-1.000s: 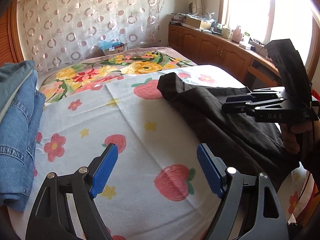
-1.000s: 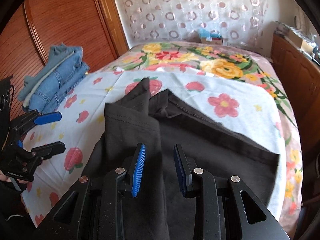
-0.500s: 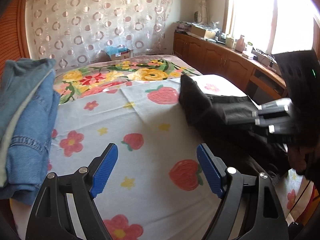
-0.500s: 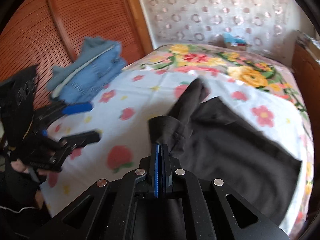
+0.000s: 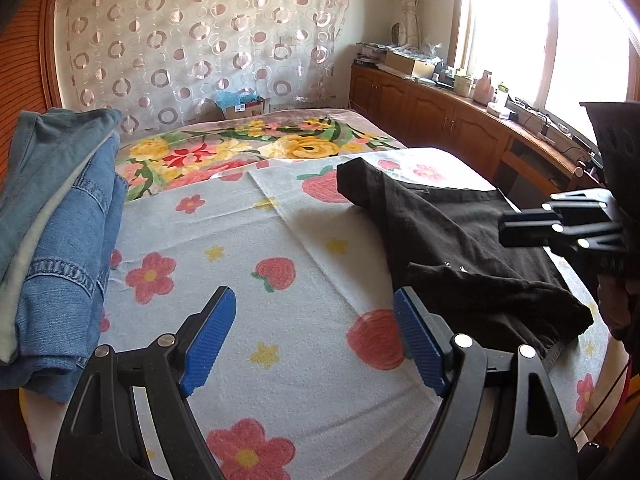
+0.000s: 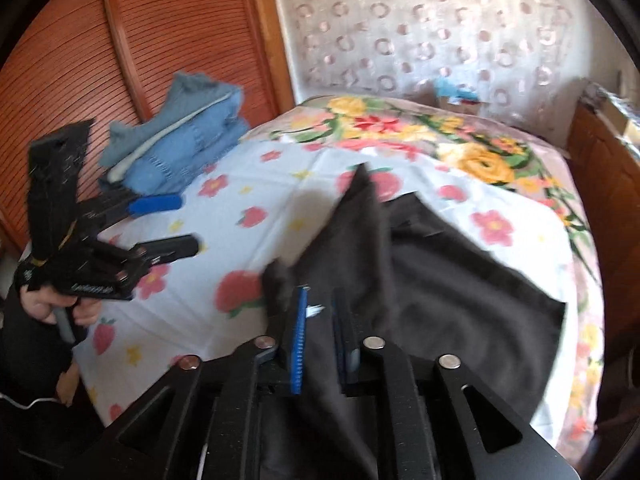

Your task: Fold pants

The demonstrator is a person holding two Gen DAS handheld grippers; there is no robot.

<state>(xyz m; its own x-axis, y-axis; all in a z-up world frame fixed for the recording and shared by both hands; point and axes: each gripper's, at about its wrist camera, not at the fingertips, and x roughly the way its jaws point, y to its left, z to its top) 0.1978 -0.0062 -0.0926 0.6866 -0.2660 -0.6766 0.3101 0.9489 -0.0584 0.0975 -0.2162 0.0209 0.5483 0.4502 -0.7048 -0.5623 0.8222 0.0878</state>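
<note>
Black pants lie on the strawberry-print towel on the bed, one edge folded over towards the near side. My right gripper hovers just above the near fold of the pants. Its jaws are opening, a narrow gap shows between the blue pads, and the cloth lies loose in and under that gap. In the left wrist view the right gripper juts in from the right above the pants. My left gripper stands open over bare towel to the left of the pants, holding nothing. It also shows in the right wrist view, held by a hand.
A stack of folded blue jeans sits at the bed's left edge, also seen as the jeans stack by the wooden wardrobe door. Wooden cabinets run under the window on the right. A floral bedspread covers the far half.
The right gripper shut on the pants' near edge and carried it up and to the left; now its jaws have parted and the fold lies on the pants. The left gripper stayed open.
</note>
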